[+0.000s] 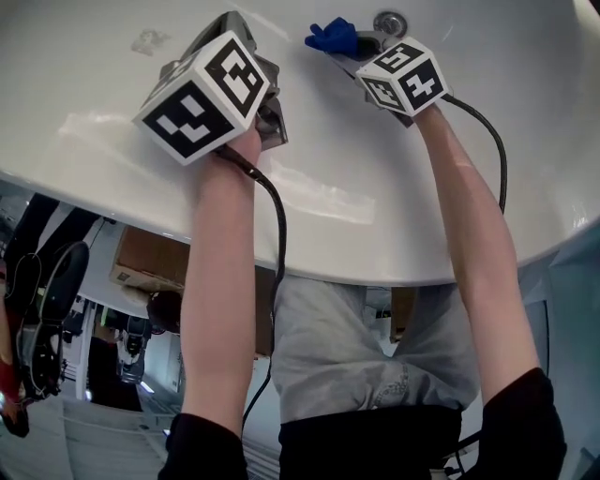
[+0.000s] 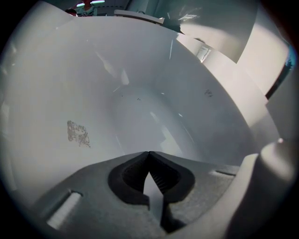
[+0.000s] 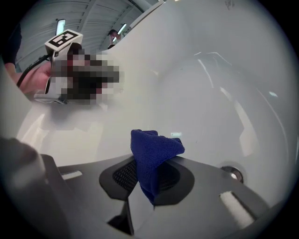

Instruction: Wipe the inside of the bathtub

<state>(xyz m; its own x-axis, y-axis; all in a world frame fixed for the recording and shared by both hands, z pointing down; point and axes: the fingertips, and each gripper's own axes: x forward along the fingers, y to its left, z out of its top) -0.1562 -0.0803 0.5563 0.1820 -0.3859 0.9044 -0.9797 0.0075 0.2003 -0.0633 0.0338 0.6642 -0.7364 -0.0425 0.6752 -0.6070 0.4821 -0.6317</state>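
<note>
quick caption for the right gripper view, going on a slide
Right gripper clamps a bunched blue cloth between its jaws inside the white bathtub, the metal drain just to its right.

Both bare forearms stretch straight out ahead of the person, side by side. The left forearm (image 1: pixel 220 281) carries the left gripper (image 1: pixel 236 26), its jaws brought together at the tips with nothing between them. The right forearm (image 1: pixel 473 244) pushes the right gripper (image 1: pixel 354 44) a little further forward; its jaws are clamped on a bunched blue cloth (image 3: pixel 154 149) that sticks out just past the tips. A black cable (image 1: pixel 278 234) trails back along each arm.
</note>
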